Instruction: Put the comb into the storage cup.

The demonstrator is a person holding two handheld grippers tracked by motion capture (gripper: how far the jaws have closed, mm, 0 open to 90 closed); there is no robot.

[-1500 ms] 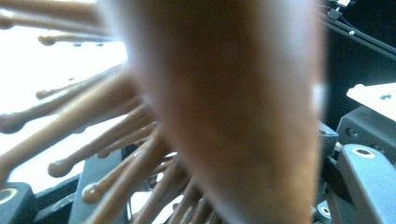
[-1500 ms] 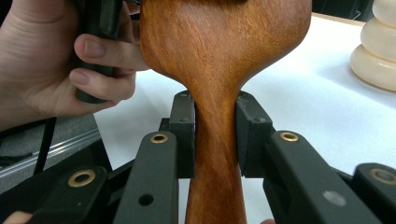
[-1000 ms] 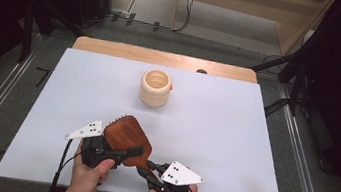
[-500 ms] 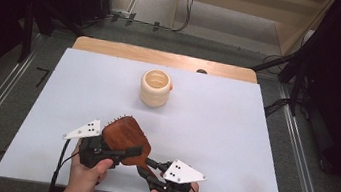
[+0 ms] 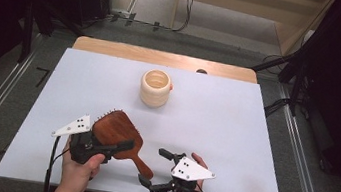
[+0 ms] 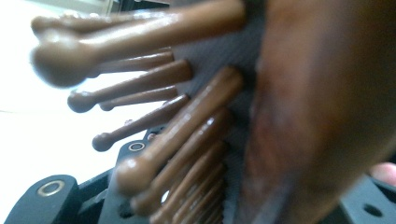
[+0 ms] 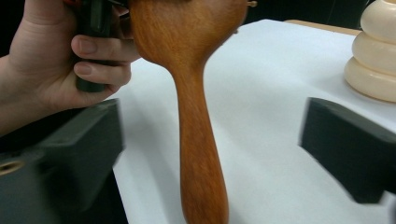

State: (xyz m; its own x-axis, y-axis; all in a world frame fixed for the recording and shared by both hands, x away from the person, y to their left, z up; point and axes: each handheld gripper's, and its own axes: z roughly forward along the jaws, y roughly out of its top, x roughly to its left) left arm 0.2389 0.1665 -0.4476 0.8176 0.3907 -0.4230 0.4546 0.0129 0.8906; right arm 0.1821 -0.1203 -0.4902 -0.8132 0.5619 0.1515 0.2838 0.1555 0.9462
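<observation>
**Hairbrush held by the left gripper, right jaws spread**

A white table (image 5: pixel 233 135) occupies the centre of the high view, with a cream ribbed cup (image 5: pixel 155 88) at upper centre. The wooden hairbrush (image 5: pixel 120 134) sits at lower left, its head pinched by the left gripper (image 5: pixel 100 148). The right gripper (image 5: pixel 158 167), lower centre, has just been opening; its jaws stand spread either side of the handle without touching it.

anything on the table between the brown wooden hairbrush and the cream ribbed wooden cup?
Nothing: the high view shows bare white table between the brown wooden hairbrush and the cream ribbed wooden cup.
</observation>
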